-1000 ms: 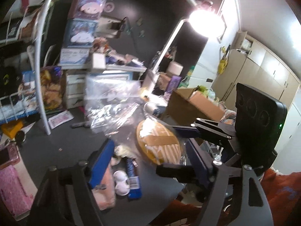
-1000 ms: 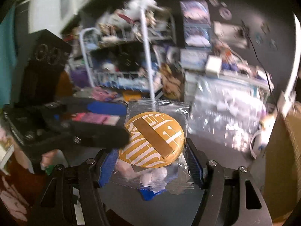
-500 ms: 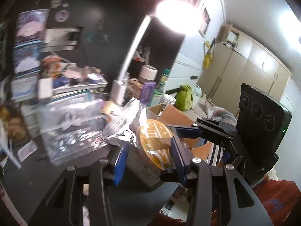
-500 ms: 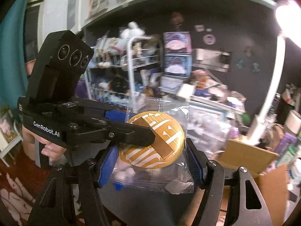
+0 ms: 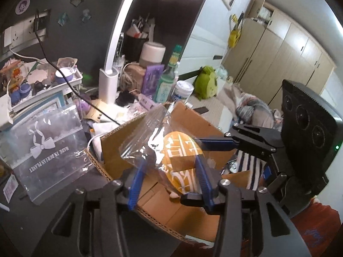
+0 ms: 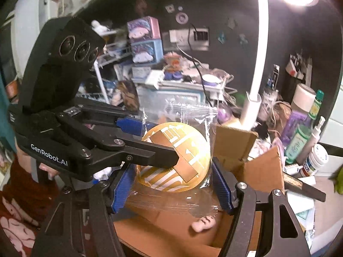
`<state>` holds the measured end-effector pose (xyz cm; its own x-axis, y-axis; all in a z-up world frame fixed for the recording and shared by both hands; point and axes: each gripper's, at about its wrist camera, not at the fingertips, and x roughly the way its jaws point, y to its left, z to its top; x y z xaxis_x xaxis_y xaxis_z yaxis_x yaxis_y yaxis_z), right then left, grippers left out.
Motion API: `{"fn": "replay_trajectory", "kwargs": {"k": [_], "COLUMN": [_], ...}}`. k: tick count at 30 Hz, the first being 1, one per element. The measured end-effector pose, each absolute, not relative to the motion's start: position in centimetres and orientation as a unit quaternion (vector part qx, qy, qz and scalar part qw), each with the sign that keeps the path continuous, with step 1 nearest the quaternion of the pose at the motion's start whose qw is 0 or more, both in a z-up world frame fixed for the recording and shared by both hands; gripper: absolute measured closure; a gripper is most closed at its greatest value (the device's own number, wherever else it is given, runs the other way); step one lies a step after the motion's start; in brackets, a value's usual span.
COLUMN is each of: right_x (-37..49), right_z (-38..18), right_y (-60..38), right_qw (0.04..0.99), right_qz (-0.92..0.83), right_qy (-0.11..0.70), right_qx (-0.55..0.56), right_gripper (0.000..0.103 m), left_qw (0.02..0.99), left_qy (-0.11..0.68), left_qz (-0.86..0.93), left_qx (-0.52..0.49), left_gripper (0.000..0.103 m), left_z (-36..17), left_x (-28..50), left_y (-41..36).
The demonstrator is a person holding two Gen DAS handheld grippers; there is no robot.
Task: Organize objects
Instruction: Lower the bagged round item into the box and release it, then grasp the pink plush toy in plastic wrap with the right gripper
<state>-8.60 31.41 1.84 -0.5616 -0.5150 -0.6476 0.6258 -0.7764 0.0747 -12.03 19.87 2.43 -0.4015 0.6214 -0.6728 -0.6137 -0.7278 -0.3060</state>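
A round gold badge sealed in a clear plastic bag (image 5: pixel 180 162) (image 6: pixel 175 156) hangs over an open cardboard box (image 5: pixel 188 216) (image 6: pixel 253 165). My left gripper (image 5: pixel 170 171) and my right gripper (image 6: pixel 171 182) both have their blue pads against the bag's sides, crossing each other at right angles. The left gripper's fingers (image 6: pixel 150 152) lie across the badge in the right wrist view; the right gripper's fingers (image 5: pixel 216 144) reach in from the right in the left wrist view. A small pink figure (image 6: pixel 202 222) lies in the box below.
A white desk lamp (image 5: pixel 109 83) stands behind the box, with bottles (image 5: pixel 167 81) and jars beside it. A clear printed pouch (image 5: pixel 45 147) leans at left on the dark desk. A wire shelf rack (image 6: pixel 103 79) with boxes stands at the back. A bed and wardrobes are at right.
Both grippers carried the bagged badge from above the cluttered desk rightward to above the cardboard box. The left gripper closed in on the bag from open.
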Motion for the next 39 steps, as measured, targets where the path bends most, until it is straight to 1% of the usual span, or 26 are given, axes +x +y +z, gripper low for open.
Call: {"fn": "replay_trajectory", "kwargs": {"k": [1, 2, 3, 5, 8, 9, 10, 11, 12, 15, 18, 22, 27, 31, 35, 36, 37, 39], "right_x": [-8.7, -8.8, -8.9, -9.0, -9.0, -8.9, -8.7, -8.4, -8.1, -6.9, -5.8, -4.2, -2.2, -1.4, -1.0, -1.0, -1.2, -1.6], "right_z": [1.6, 1.4, 1.3, 1.1, 1.2, 1.4, 1.5, 1.8, 2.1, 3.2, 3.8, 4.0, 3.1, 0.1, -4.5, -5.8, -7.0, -9.4], "right_y": [31.4, 31.3, 31.3, 31.3, 31.4, 31.3, 31.2, 31.1, 30.9, 29.7, 27.5, 23.9, 18.1, 13.4, 9.7, 9.0, 8.4, 7.5], "right_qw": [0.321, 0.315, 0.311, 0.310, 0.311, 0.311, 0.310, 0.309, 0.308, 0.313, 0.326, 0.379, 0.446, 0.485, 0.508, 0.510, 0.510, 0.504], "right_qz": [-0.879, -0.879, -0.880, -0.879, -0.880, -0.882, -0.884, -0.887, -0.891, -0.900, -0.895, -0.876, -0.843, -0.809, -0.769, -0.759, -0.751, -0.738], "right_qy": [0.086, 0.091, 0.093, 0.094, 0.086, 0.085, 0.086, 0.087, 0.088, 0.096, 0.112, 0.109, 0.119, 0.115, 0.087, 0.075, 0.061, 0.026], "right_qx": [0.341, 0.346, 0.347, 0.350, 0.348, 0.345, 0.340, 0.332, 0.322, 0.289, 0.282, 0.277, 0.275, 0.313, 0.377, 0.398, 0.415, 0.448], "right_gripper": [0.035, 0.031, 0.024, 0.024, 0.024, 0.021, 0.012, 0.008, 0.000, 0.000, 0.000, 0.000, 0.000, 0.000, 0.000, 0.001, 0.006, 0.010], "left_qw": [0.359, 0.351, 0.349, 0.347, 0.337, 0.333, 0.329, 0.322, 0.316, 0.288, 0.257, 0.217, 0.171, 0.138, 0.112, 0.107, 0.101, 0.086], "left_qy": [0.000, 0.004, 0.005, 0.000, -0.006, -0.007, -0.010, -0.015, -0.018, -0.021, -0.023, -0.032, -0.048, -0.062, -0.071, -0.073, -0.074, -0.072], "left_qz": [0.841, 0.847, 0.849, 0.853, 0.865, 0.869, 0.873, 0.879, 0.884, 0.899, 0.913, 0.927, 0.937, 0.938, 0.937, 0.937, 0.937, 0.936], "left_qx": [-0.405, -0.400, -0.397, -0.390, -0.372, -0.367, -0.360, -0.351, -0.346, -0.329, -0.317, -0.304, -0.302, -0.311, -0.322, -0.324, -0.326, -0.333], "left_gripper": [0.040, 0.029, 0.028, 0.028, 0.024, 0.022, 0.022, 0.021, 0.020, 0.020, 0.019, 0.018, 0.017, 0.017, 0.017, 0.017, 0.017, 0.017], "left_z": [2.4, 2.5, 2.5, 3.0, 3.8, 4.0, 4.3, 4.6, 4.8, 5.3, 5.2, 4.6, 2.3, -0.4, -3.2, -3.7, -4.2, -5.2], "left_x": [-12.0, -11.8, -11.8, -11.4, -10.8, -10.7, -10.4, -9.9, -9.6, -8.5, -7.4, -5.5, -3.1, -1.6, -0.1, 0.2, 0.5, 0.8], "left_y": [19.9, 19.8, 19.6, 18.8, 17.1, 16.6, 16.0, 14.9, 14.1, 11.3, 8.5, 4.0, -1.5, -5.7, -8.6, -9.0, -9.5, -10.2]}}
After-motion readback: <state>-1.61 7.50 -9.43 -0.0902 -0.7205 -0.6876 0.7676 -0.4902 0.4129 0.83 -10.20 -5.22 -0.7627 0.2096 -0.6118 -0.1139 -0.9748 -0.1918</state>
